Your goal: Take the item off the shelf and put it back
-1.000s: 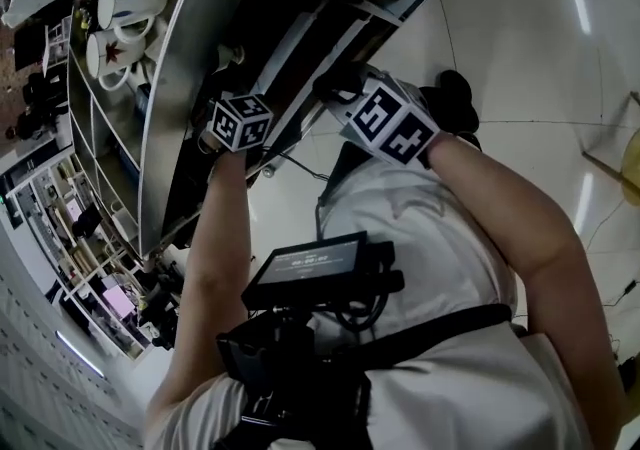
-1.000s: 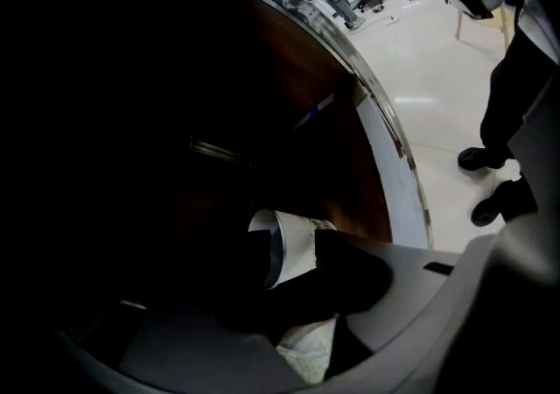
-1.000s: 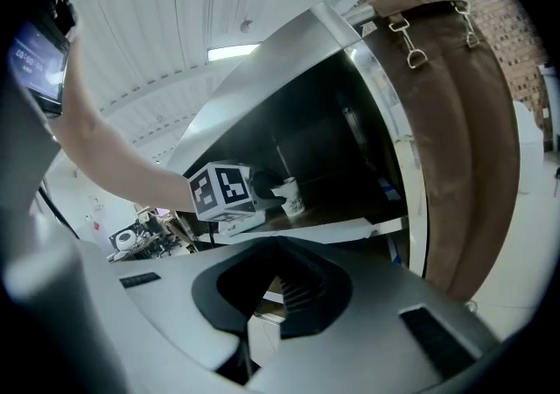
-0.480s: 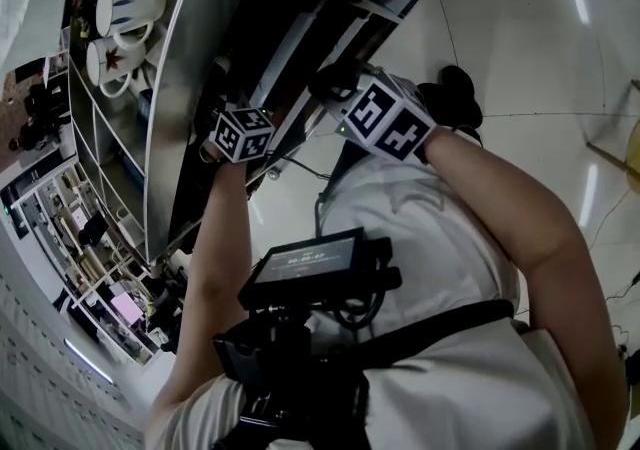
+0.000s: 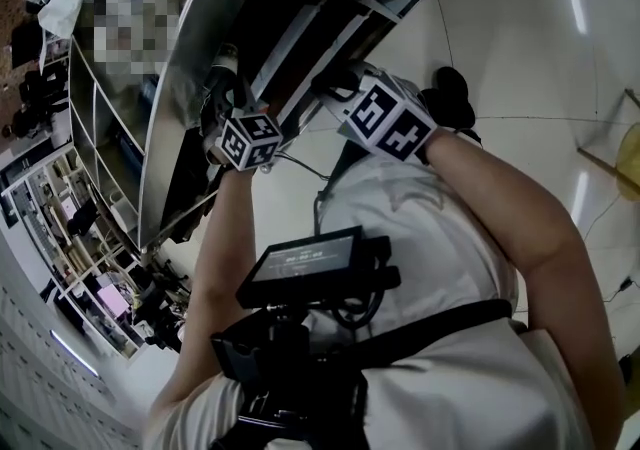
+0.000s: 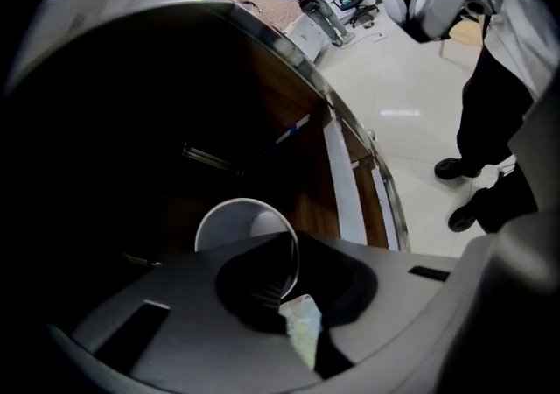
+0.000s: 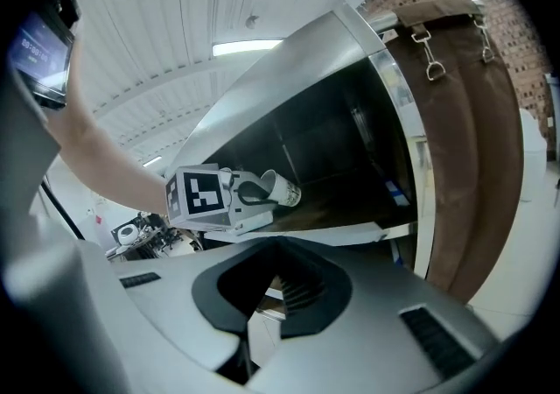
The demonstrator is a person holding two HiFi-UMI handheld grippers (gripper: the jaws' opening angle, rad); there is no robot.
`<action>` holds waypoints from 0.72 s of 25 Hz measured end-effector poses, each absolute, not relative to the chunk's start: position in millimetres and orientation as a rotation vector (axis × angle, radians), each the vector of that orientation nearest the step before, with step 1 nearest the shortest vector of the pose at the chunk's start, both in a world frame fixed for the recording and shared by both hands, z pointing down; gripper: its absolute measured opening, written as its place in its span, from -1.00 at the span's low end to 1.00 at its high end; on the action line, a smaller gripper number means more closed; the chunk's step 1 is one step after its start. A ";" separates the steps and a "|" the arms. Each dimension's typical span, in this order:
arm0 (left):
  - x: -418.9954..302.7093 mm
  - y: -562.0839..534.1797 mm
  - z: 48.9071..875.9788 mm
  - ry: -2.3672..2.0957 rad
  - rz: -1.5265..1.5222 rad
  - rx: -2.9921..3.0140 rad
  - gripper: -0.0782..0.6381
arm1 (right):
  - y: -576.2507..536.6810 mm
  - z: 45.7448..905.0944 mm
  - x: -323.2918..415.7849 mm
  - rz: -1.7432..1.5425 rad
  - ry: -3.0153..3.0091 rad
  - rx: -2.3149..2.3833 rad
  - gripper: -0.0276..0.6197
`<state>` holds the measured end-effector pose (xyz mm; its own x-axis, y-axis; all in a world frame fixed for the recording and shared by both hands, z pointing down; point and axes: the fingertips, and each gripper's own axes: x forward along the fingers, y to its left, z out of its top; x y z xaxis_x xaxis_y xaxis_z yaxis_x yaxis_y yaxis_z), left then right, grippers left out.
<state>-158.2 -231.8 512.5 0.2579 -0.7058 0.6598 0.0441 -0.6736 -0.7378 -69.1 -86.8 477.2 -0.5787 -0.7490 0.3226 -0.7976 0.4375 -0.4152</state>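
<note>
A white paper cup (image 7: 282, 191) sticks out of my left gripper (image 7: 254, 193), just in front of the dark opening of the metal shelf (image 7: 289, 77). In the left gripper view the cup's round rim (image 6: 232, 226) fills the space ahead of my left gripper (image 6: 284, 296). The jaws are closing and their pads pinch the cup's wall. In the head view my left gripper (image 5: 222, 88) reaches into the shelf (image 5: 185, 58). My right gripper (image 5: 335, 78) hovers beside it at the shelf's edge. Its jaws (image 7: 267, 305) stand slightly apart with nothing between them.
A brown cover (image 7: 464, 121) hangs by clips on the shelf's right side. Wooden boards and metal rails (image 6: 350, 182) line the shelf interior. A person's dark legs and shoes (image 6: 477, 200) stand on the white tiled floor (image 5: 520, 28). More shelving with clutter (image 5: 80, 228) lies at the left.
My left gripper has drawn back a little toward my body, and the cup's white end now shows at its tip. The right gripper has hardly moved.
</note>
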 end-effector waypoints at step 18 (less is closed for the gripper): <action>-90.9 -112.6 432.5 0.704 -1.367 -2.110 -0.74 | -37.1 421.3 -21.8 0.713 -2.585 1.214 -0.89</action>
